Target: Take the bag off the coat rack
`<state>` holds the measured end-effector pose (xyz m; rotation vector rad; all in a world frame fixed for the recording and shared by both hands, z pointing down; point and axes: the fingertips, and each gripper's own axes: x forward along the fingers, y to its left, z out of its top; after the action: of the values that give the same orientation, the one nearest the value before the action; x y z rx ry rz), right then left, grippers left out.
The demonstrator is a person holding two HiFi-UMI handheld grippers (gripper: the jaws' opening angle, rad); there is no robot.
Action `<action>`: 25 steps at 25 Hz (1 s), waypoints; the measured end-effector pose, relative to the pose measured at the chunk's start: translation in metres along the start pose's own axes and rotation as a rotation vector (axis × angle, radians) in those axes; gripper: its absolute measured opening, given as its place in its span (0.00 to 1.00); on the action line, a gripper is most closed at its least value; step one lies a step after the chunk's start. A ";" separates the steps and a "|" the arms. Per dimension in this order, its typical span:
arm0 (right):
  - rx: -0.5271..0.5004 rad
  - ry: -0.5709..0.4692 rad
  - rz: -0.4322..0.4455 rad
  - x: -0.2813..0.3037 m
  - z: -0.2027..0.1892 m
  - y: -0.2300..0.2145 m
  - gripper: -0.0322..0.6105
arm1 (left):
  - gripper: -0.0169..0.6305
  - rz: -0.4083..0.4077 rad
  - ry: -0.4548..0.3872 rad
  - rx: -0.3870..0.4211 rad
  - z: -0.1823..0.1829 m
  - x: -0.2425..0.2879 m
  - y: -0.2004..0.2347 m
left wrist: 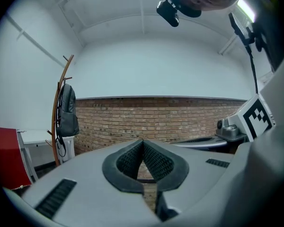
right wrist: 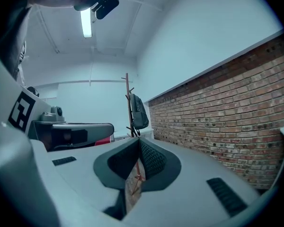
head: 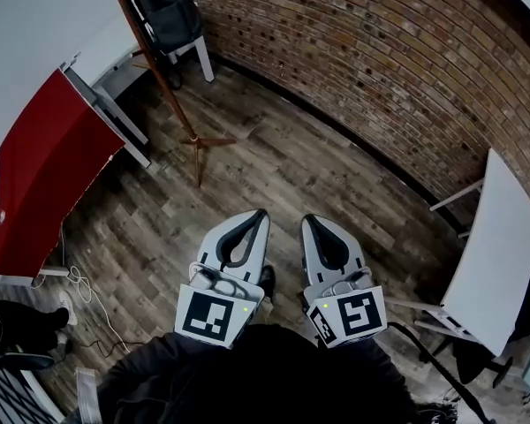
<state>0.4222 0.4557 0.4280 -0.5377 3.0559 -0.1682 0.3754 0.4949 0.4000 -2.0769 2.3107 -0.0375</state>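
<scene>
A dark grey backpack (head: 163,7) hangs on a wooden coat rack (head: 159,73) at the upper left of the head view, in front of a brick wall. The left gripper view shows the backpack (left wrist: 66,111) on the rack (left wrist: 56,122) far off at the left. In the right gripper view the backpack (right wrist: 139,111) hangs on the rack (right wrist: 128,105) straight ahead. My left gripper (head: 259,214) and right gripper (head: 308,220) are held side by side low over the wooden floor, both shut and empty, well short of the rack. The tips meet in both gripper views (left wrist: 142,141) (right wrist: 139,139).
A red-topped table (head: 35,184) stands at the left, with a white desk (head: 115,60) behind it by the rack. Another white table (head: 495,246) stands at the right against the curved brick wall (head: 380,51). Cables (head: 88,299) lie on the floor at the lower left.
</scene>
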 end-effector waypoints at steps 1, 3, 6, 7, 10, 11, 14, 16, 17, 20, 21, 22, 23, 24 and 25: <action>-0.003 0.005 0.009 0.016 0.003 -0.003 0.06 | 0.04 0.006 -0.004 -0.004 0.002 0.011 0.013; -0.017 0.015 0.030 0.049 0.010 -0.008 0.06 | 0.04 0.020 -0.018 -0.013 0.009 0.032 0.038; -0.037 0.017 0.052 0.089 0.025 -0.014 0.06 | 0.04 0.033 -0.032 -0.020 0.017 0.057 0.068; -0.040 0.015 0.054 0.100 0.029 -0.016 0.06 | 0.04 0.035 -0.032 -0.021 0.019 0.063 0.077; -0.052 0.013 0.067 0.129 0.038 -0.022 0.06 | 0.04 0.051 -0.044 -0.025 0.025 0.080 0.102; -0.057 0.013 0.073 0.138 0.040 -0.024 0.06 | 0.04 0.059 -0.047 -0.028 0.026 0.085 0.109; -0.064 0.008 0.088 0.158 0.045 -0.034 0.06 | 0.04 0.080 -0.047 -0.030 0.027 0.103 0.123; -0.063 0.007 0.092 0.171 0.044 -0.045 0.06 | 0.04 0.085 -0.040 -0.026 0.024 0.118 0.129; -0.061 0.006 0.093 0.177 0.043 -0.052 0.06 | 0.04 0.087 -0.036 -0.024 0.022 0.127 0.132; -0.053 0.002 0.096 0.199 0.040 -0.078 0.06 | 0.04 0.093 -0.023 -0.018 0.016 0.158 0.140; -0.049 0.000 0.098 0.207 0.040 -0.089 0.06 | 0.04 0.094 -0.017 -0.018 0.014 0.171 0.143; -0.045 -0.002 0.098 0.216 0.040 -0.101 0.06 | 0.04 0.093 -0.009 -0.021 0.012 0.185 0.145; -0.038 -0.003 0.098 0.225 0.042 -0.115 0.06 | 0.04 0.090 -0.001 -0.026 0.011 0.201 0.147; -0.032 -0.004 0.098 0.233 0.043 -0.129 0.06 | 0.04 0.089 0.006 -0.031 0.010 0.217 0.148; -0.026 -0.003 0.101 0.240 0.045 -0.143 0.06 | 0.04 0.090 0.014 -0.032 0.009 0.232 0.148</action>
<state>0.2472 0.2350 0.3955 -0.3835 3.0769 -0.1250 0.2042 0.2796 0.3826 -1.9907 2.4256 -0.0126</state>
